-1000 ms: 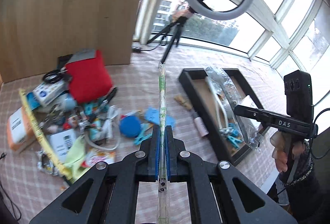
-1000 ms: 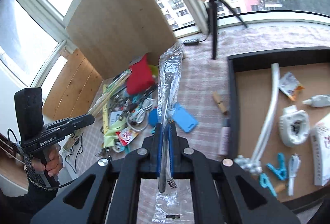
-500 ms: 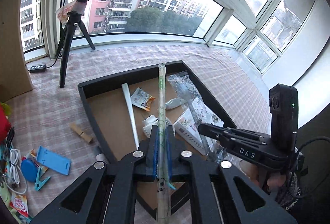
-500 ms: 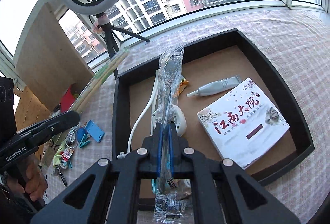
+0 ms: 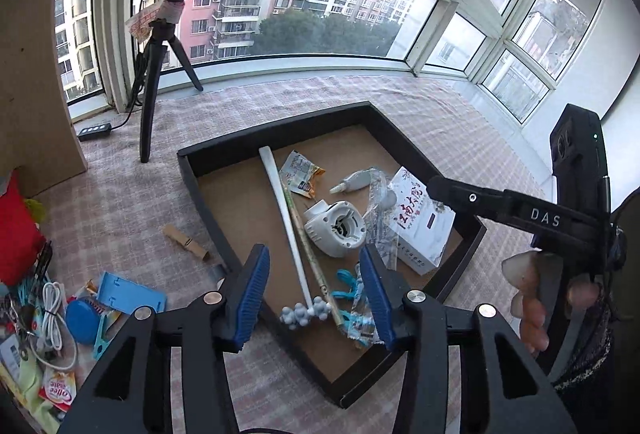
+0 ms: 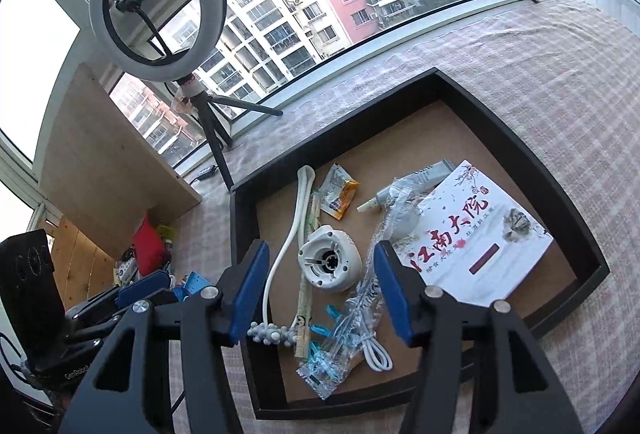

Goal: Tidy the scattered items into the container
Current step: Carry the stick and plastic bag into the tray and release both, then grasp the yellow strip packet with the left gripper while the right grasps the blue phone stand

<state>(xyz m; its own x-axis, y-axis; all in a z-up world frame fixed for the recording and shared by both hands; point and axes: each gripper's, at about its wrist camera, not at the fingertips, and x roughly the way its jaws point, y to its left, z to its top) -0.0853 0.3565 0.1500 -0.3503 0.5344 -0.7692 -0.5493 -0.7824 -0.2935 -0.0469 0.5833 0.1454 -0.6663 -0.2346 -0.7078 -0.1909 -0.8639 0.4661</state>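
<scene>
My left gripper (image 5: 314, 262) hangs over the near corner of the black tray (image 5: 280, 120). Its jaws are opening and nothing is between them. Below it, on the tray floor, the long paper-wrapped chopsticks (image 5: 308, 246) lie beside a white massage stick (image 5: 280, 202). Over the same tray (image 6: 500, 114) my right gripper (image 6: 320, 254) also has its jaws opening, with nothing held. The clear plastic bag (image 6: 400, 210) lies loose on the tray, across a white book (image 6: 476, 234) and next to a round white gadget (image 6: 328, 266).
On the checked cloth left of the tray lie a wooden clothespin (image 5: 186, 240), a blue stand (image 5: 128, 294), a white cable (image 5: 52, 310) and a red cushion (image 5: 16, 234). A ring-light tripod (image 5: 150, 106) stands behind. A person's hand (image 5: 532, 306) is at right.
Both grippers swung from the pile to above the tray and opened. The chopsticks left the left jaws and the plastic bag left the right jaws. Both now lie in the tray.
</scene>
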